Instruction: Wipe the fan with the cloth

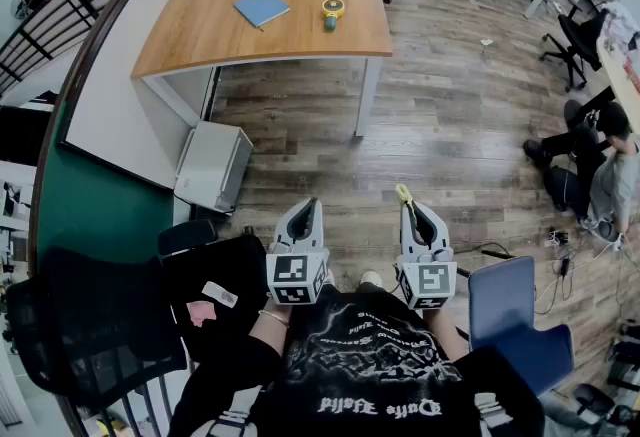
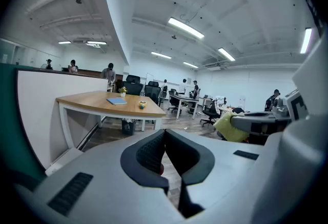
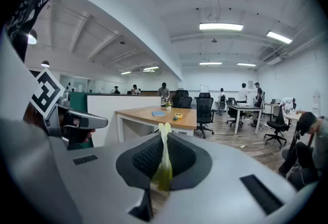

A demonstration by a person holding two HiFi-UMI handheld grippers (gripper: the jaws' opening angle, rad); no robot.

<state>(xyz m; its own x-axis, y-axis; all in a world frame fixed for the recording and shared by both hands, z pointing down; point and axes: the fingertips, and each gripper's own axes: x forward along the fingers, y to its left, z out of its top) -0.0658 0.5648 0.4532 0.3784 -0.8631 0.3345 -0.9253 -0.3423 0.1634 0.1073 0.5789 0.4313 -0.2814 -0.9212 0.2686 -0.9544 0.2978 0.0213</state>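
**Head view.** Nearest is the person's black shirt (image 1: 370,365). Just ahead of it, both grippers are held out over the plank floor (image 1: 450,125).
- The left gripper (image 1: 307,207) is clenched with nothing in it.
- The right gripper (image 1: 406,197) grasps a yellow cloth (image 1: 403,192); a tuft pokes past the tips.
- The small yellow fan (image 1: 333,9) sits on the wooden table (image 1: 300,45) near its front edge, beside a blue notebook (image 1: 261,6). It is well apart from both grippers.

Judged step: the approach, cloth in hand, with wiping not yet begun. The next move calls for closing on the table and laying the cloth against the fan. The empty left gripper could steady it.

**Left gripper view.** The jaws are pressed together and bare. Off to the right, the cloth shows side-on as a bunched wad. The head view gives only its tip.

**Right gripper view.** The pads pinch the cloth into a thin upright fold, with some rising above and some hanging below. The fan lies almost dead ahead past the tips, an alignment the head view does not make plain.
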